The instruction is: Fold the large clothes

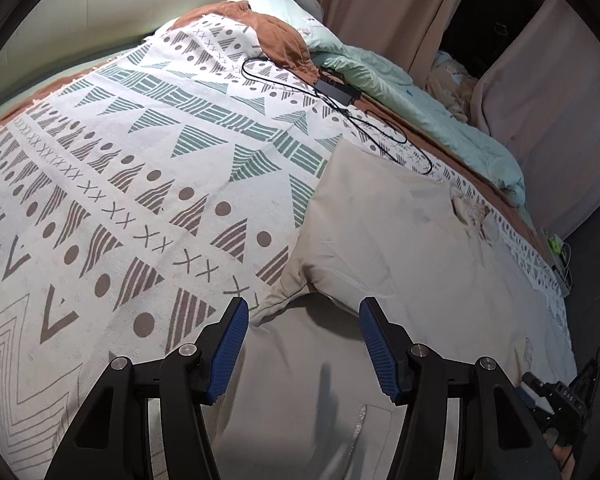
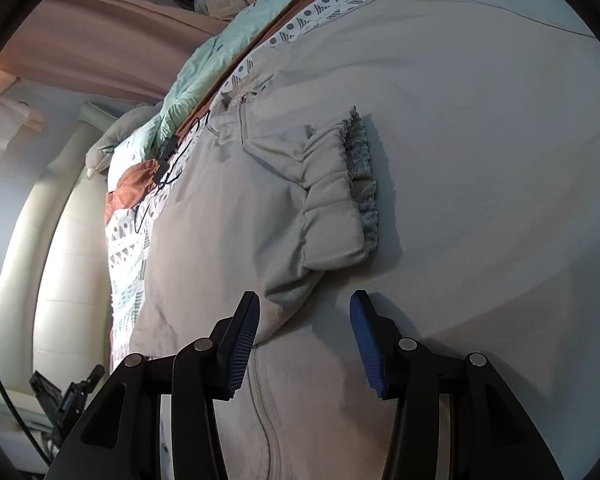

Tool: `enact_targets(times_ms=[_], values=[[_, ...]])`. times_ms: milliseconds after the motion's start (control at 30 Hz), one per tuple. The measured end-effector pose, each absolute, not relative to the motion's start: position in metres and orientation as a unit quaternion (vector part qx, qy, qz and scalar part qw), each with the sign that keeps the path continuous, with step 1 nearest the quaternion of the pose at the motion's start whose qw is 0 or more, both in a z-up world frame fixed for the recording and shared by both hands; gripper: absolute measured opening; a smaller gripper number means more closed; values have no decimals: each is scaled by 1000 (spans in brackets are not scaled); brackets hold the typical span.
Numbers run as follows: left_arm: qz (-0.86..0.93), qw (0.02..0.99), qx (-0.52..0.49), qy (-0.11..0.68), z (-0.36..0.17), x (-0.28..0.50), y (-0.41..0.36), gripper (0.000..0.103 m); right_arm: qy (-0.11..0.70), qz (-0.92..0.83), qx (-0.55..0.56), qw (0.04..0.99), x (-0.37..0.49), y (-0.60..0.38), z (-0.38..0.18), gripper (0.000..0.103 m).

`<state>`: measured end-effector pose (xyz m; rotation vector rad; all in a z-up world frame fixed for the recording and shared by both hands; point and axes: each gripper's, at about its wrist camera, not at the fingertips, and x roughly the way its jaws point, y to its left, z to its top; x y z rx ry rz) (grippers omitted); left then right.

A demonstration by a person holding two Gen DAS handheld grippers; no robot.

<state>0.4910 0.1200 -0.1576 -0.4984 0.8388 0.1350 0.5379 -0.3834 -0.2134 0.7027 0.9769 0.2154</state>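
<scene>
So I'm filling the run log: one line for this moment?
stage: sleeve folded in | beige jacket flat on bed | left gripper open, empty | right gripper open, empty, over sleeve

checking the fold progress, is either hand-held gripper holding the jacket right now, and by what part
Nothing is held. The left hand-held gripper and the right hand-held gripper both stand open above the beige jacket, pads clear of the fabric.

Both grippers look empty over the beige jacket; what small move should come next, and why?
Probably close the right gripper on the folded-in sleeve just ahead of it: the jacket lies flat, the cuff sits bunched on its body, and both grippers, the left gripper included, are open and empty.
</scene>
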Motion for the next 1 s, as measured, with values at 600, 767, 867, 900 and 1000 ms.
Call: enact_targets(times_ms=[600, 767, 867, 900, 1000], values=[[140, 864, -162, 457, -204, 531, 124, 29, 436, 66, 326, 836, 581, -404, -218, 16], [149, 863, -187, 446, -196, 524, 131, 29, 431, 51, 324, 840, 580, -408, -211, 26], [135, 876, -189, 423, -176, 516, 123, 30, 413, 37, 313, 855, 569, -409, -192, 67], [130, 878, -188, 419, -169, 513, 119, 30, 398, 33, 310, 863, 563, -410, -183, 72], [114, 881, -204, 411, -152, 505, 111, 34, 363, 13, 311, 878, 547, -416, -159, 89]])
